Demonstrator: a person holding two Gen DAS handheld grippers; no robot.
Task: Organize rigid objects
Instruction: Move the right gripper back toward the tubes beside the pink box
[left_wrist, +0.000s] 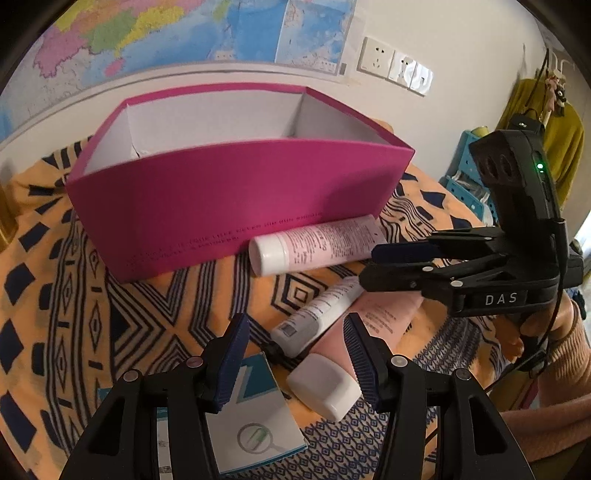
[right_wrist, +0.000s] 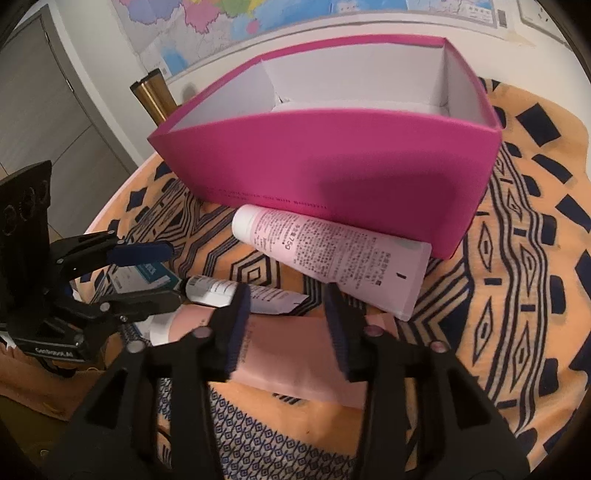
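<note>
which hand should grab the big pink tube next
Right. The right tool is open directly over the big pink tube, while the left tool sits over its white cap and the small carton.

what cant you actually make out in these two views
- Floor of the pink box: mostly hidden behind its near wall in both views, so its contents cannot be told.
- Printed text on the pale pink tube: too small to read.
- Big pink tube: its middle is covered by the right gripper in the right wrist view.
- White and teal carton: partly behind the left gripper in the left wrist view.
</note>
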